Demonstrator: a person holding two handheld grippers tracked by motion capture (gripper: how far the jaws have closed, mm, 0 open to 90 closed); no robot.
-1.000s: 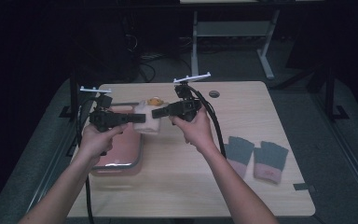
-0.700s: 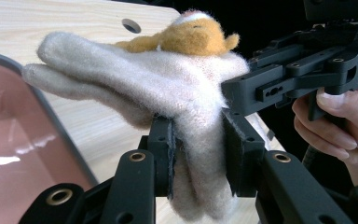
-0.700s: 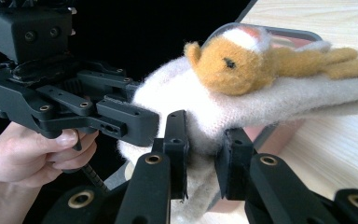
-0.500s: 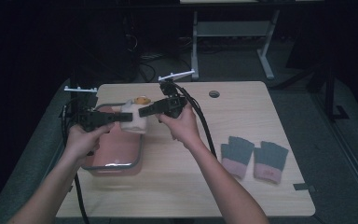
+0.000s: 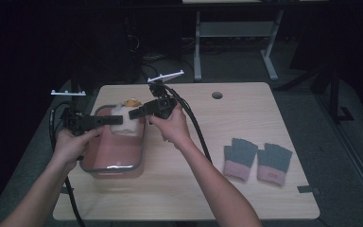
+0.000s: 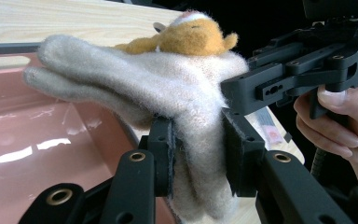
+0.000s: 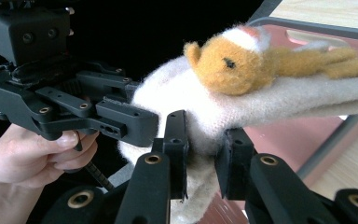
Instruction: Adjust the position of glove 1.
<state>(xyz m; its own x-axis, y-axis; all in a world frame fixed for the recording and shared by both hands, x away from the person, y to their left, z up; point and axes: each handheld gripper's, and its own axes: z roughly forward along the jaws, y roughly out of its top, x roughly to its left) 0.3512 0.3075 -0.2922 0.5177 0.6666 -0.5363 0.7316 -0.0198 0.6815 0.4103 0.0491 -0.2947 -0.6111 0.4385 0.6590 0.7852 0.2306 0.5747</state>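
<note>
A cream woolly glove [image 5: 123, 124] with an orange plush animal [image 5: 131, 102] on its back hangs over the far end of a pink tub [image 5: 115, 153]. My left gripper [image 5: 117, 120] comes in from the left and is shut on the glove's cuff [image 6: 200, 144]. From the right, my right gripper [image 5: 133, 113] is shut on the same cuff [image 7: 200, 135]. In the left gripper view the glove's fingers [image 6: 88, 79] stick out to the left over the tub's pink floor [image 6: 37, 154]. The orange animal [image 7: 233, 60] lies on top in the right gripper view.
A pair of grey gloves with pink cuffs [image 5: 257, 158] lies on the right side of the wooden table [image 5: 208, 189]. A round cable hole [image 5: 217, 95] sits near the far edge. Black cables [image 5: 196, 127] trail from both grippers across the table.
Both hands have carried the glove to the left, from beside the tub to above its far end. The grip of both grippers has stayed the same.
</note>
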